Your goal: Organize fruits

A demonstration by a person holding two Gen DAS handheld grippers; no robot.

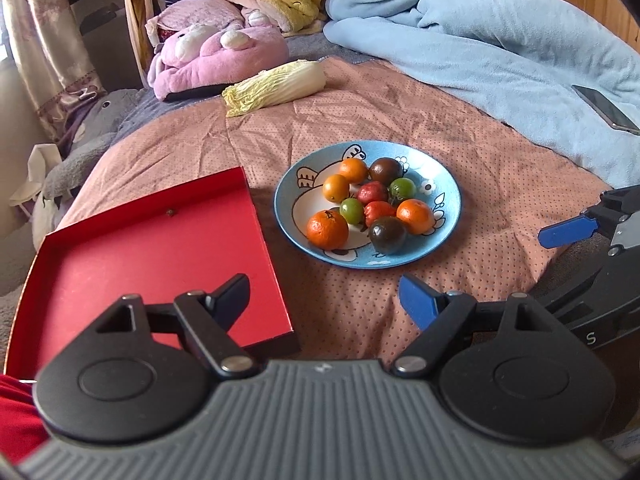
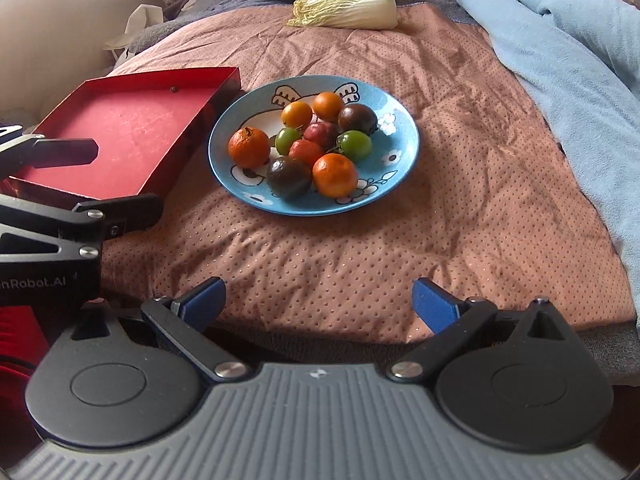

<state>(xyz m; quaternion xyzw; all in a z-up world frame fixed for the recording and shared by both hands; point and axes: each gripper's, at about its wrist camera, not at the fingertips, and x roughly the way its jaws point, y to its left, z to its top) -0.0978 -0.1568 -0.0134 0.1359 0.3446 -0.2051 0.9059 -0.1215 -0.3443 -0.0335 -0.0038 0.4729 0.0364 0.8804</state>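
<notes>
Fruit sits heaped on the blue plate (image 1: pixel 450 184) ahead of me, on the dotted pink cover (image 1: pixel 500 160) of the bed. I count ten pieces. Four oranges: the biggest (image 1: pixel 327 229) at the plate's near left, another (image 1: pixel 415 216) at the near right, and two small ones (image 1: pixel 353 171) toward the far side. Two dark tomatoes, one (image 1: pixel 387 234) at the near edge and one (image 1: pixel 385 170) at the back. Two green tomatoes (image 1: pixel 351 210) and two red ones (image 1: pixel 379 211) crowd the middle, all touching their neighbours.

Just left of the plate lies the red tray (image 1: pixel 120 264), almost touching its rim. It holds only a tiny dark speck (image 1: pixel 171 212) near its far wall.

My left gripper (image 1: pixel 324 300) hangs low in front of the tray's near right corner, fingers spread wide, nothing between them: one black pad (image 1: pixel 234 296) over the tray, one blue pad (image 1: pixel 418 300) over the cover. My right gripper (image 2: pixel 320 300) hovers above the cover nearer than the plate, fingers likewise wide apart and empty. Each shows at the edge of the other's view.

Farther back a napa cabbage (image 1: pixel 276 86) lies on its side. A pink plush (image 1: pixel 216 60) sits behind it, and a blue blanket (image 1: pixel 500 48) is bunched to the right with a phone (image 1: pixel 606 109) on it.
</notes>
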